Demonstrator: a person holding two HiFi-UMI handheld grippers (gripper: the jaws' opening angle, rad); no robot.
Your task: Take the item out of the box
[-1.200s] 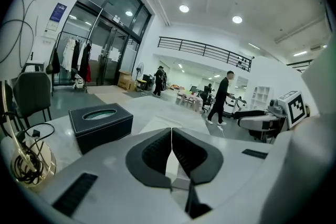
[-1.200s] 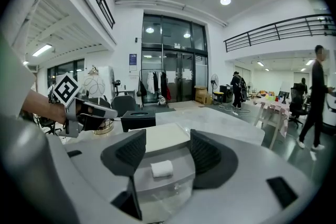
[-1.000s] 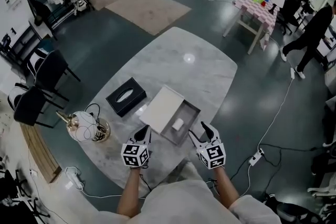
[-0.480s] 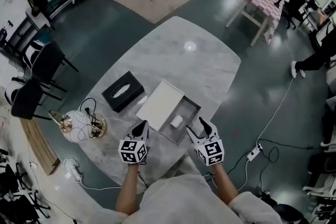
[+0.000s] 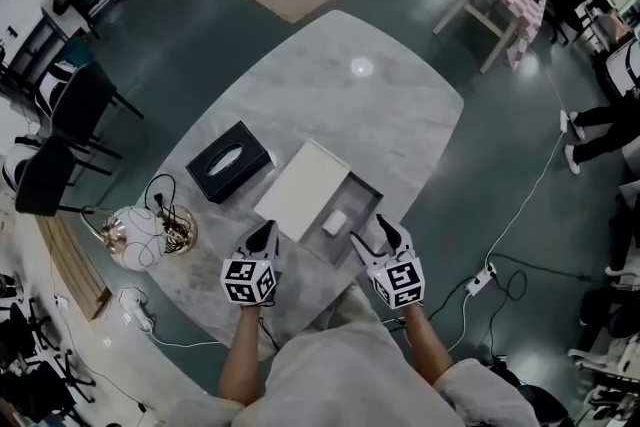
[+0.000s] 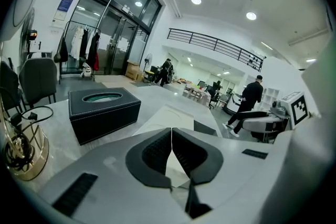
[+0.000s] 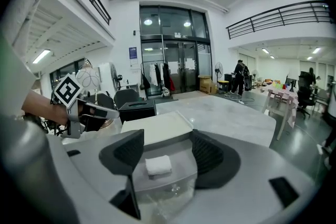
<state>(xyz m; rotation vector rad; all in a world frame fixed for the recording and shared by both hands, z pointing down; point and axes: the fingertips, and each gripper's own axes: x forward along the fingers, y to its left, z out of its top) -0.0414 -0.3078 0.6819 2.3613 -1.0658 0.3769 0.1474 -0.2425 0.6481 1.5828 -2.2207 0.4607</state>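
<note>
We find the white folded item (image 5: 335,222) lying inside the open box (image 5: 366,183). The right gripper (image 5: 377,235) is at the box's near edge, jaws apart, holding nothing. The left gripper (image 5: 263,233) is near the box's left side, jaws closed and empty. The lid (image 5: 302,190) lies against that left side.

Large open studio hall: mezzanine railing (image 6: 215,45), glass doors (image 7: 173,55), clothes rack (image 6: 84,52)

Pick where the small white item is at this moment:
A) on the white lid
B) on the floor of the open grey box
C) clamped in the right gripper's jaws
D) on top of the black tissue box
B: the small white item lies on the floor of the open grey box, while the right gripper hovers near it with its jaws apart and touches nothing.
</note>
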